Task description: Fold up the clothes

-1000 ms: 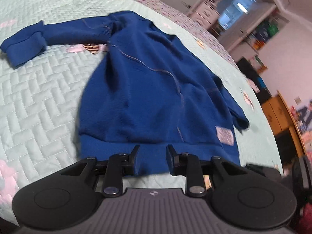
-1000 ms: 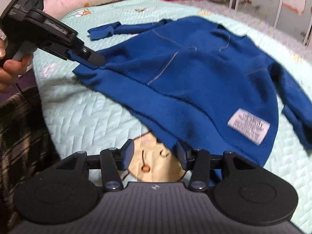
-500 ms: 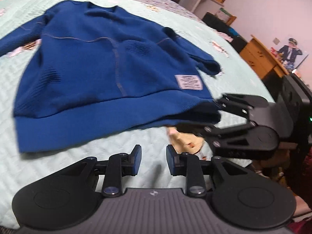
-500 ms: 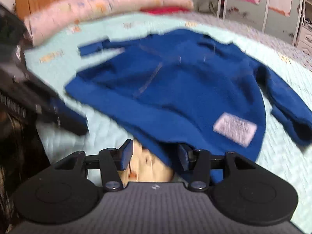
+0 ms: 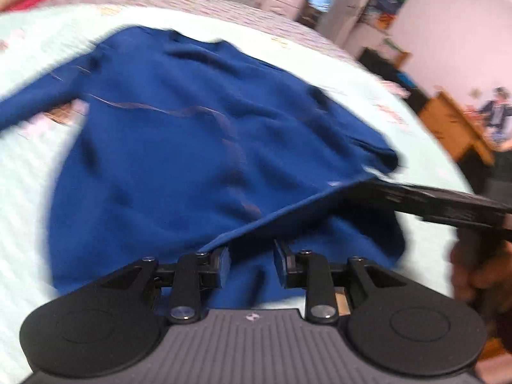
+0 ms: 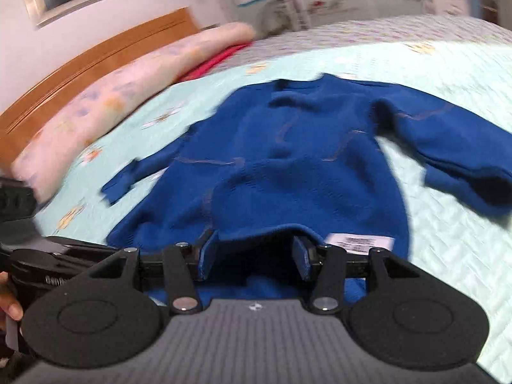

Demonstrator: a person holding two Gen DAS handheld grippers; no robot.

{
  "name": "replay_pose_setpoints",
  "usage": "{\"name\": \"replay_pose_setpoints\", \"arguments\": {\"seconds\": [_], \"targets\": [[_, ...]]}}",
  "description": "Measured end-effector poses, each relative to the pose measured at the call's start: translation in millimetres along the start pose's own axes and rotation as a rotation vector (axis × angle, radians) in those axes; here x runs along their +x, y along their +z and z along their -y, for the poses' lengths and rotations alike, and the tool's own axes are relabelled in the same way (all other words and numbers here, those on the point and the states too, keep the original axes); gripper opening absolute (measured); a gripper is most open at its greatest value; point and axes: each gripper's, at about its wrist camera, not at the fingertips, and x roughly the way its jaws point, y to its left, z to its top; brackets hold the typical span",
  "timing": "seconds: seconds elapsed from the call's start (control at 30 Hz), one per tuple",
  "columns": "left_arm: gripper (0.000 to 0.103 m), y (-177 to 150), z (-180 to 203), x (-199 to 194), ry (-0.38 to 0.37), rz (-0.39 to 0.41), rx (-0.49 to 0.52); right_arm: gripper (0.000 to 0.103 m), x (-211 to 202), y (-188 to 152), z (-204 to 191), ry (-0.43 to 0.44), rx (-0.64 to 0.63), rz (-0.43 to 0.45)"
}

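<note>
1. The blue sweater (image 5: 179, 147) lay spread on the bed's pale green quilt (image 6: 454, 73), collar away from the cameras.
2. The left claw (image 5: 251, 264) stood spread at the hem, with cloth between its jaws.
3. The right claw (image 6: 254, 256) was likewise spread, the hem edge draped over its fingers beside the white label (image 6: 361, 242).
4. A pink pillow (image 6: 105, 102) lay along the wooden headboard (image 6: 92, 60).

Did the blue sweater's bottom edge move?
Yes. The sweater hem has lifted off the quilt, raised toward the right gripper and left gripper.
</note>
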Motion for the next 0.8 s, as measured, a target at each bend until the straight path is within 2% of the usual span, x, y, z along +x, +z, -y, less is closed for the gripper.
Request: {"name": "replay_pose_setpoints", "arguments": {"seconds": [0.07,0.13,0.17,0.2,0.27,0.33,0.4,0.47,0.6,0.73,0.8], "targets": [[0.021,9,-7,0,0.062,0.004,0.049,0.051,2,-1,3,-0.038,0.017,0.004],[0.018,19,-9,-6,0.104,0.007,0.092,0.051,5,-3,-2,-0.052,-0.040,-0.013],[0.020,24,-11,-11,0.095,0.016,0.104,0.051,5,-4,-7,-0.059,-0.087,-0.026],[0.027,28,-10,-16,0.082,0.023,0.121,0.051,5,-5,-12,-0.072,-0.136,-0.038],[0.037,28,-8,-19,0.111,0.007,0.197,0.051,4,-8,-18,-0.095,-0.203,-0.064],[0.038,27,-6,-20,0.150,-0.014,0.277,0.051,1,-10,-19,-0.086,-0.242,-0.084],[0.038,18,0,-19,0.178,-0.049,0.391,0.051,-3,-13,-22,-0.063,-0.306,-0.106],[0.038,6,6,-22,0.170,-0.087,0.496,0.053,-7,-18,-27,-0.041,-0.387,-0.135],[0.039,-17,9,-25,0.167,-0.143,0.631,0.054,-17,-38,-44,-0.012,-0.575,-0.222],[0.044,-35,6,-22,0.178,-0.188,0.734,0.055,-21,-55,-58,-0.040,-0.722,-0.248],[0.050,-44,8,-20,0.198,-0.198,0.833,0.062,-18,-63,-62,-0.085,-0.798,-0.241]]}}
